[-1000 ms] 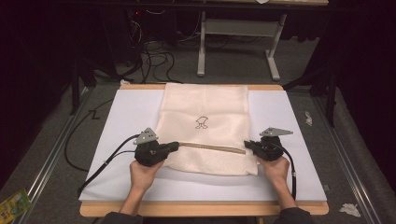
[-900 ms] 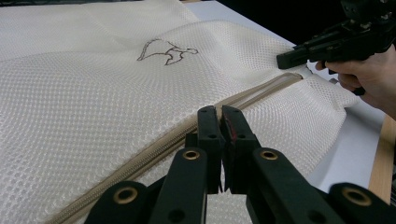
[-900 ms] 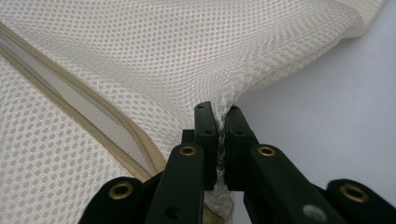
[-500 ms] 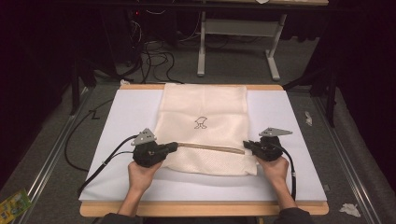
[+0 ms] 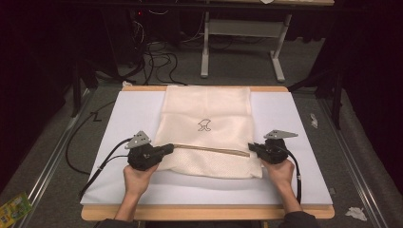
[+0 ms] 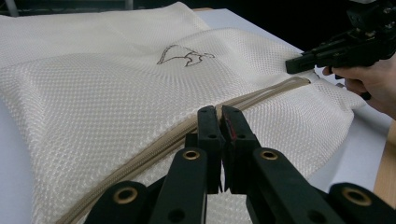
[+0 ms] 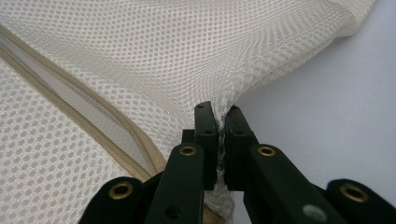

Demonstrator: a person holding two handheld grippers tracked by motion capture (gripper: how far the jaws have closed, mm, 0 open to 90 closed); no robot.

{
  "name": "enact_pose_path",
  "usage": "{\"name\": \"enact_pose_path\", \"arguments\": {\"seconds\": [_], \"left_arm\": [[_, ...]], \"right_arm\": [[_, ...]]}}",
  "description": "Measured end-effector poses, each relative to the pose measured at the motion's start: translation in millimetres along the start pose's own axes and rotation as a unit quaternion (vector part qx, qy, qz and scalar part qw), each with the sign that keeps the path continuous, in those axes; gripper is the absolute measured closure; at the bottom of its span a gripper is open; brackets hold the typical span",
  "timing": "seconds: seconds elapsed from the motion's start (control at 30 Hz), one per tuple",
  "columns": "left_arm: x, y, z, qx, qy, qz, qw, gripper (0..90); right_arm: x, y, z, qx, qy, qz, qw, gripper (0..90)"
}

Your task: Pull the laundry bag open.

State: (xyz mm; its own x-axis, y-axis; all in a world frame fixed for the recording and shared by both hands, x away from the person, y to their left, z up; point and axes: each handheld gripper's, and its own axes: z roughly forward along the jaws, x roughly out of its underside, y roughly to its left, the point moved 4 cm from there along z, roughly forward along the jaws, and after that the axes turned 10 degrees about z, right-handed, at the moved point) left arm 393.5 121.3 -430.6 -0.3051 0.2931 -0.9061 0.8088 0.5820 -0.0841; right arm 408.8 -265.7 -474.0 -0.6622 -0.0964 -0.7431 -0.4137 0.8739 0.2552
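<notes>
Left gripper point(image 6: 221, 112): my jaws clamped on mesh bag point(image 5: 209, 114) at zipper point(image 5: 209, 149) left end | right gripper point(image 7: 220, 114): my jaws pinching bag mesh at zipper's right end | bag flat on white board point(image 5: 290, 118), zipper taut between both.

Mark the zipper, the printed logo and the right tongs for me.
zipper point(image 5: 209, 148), high view: midway along the tan strip across the mesh bag.
printed logo point(image 6: 184, 55), left gripper view: middle of the dark outline.
right tongs point(image 7: 220, 114), right gripper view: between the tips, pinching mesh.
</notes>
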Motion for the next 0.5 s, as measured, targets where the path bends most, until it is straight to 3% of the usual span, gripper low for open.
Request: {"name": "enact_pose_path", "arguments": {"seconds": [0.5], "left_arm": [[7.9, 11.0, -14.7, -0.018, 0.001, -0.012, 0.9998, 87.2]], "right_arm": [[-0.4, -1.0, -0.6, 0.005, 0.003, -0.004, 1.0, 87.8]]}}
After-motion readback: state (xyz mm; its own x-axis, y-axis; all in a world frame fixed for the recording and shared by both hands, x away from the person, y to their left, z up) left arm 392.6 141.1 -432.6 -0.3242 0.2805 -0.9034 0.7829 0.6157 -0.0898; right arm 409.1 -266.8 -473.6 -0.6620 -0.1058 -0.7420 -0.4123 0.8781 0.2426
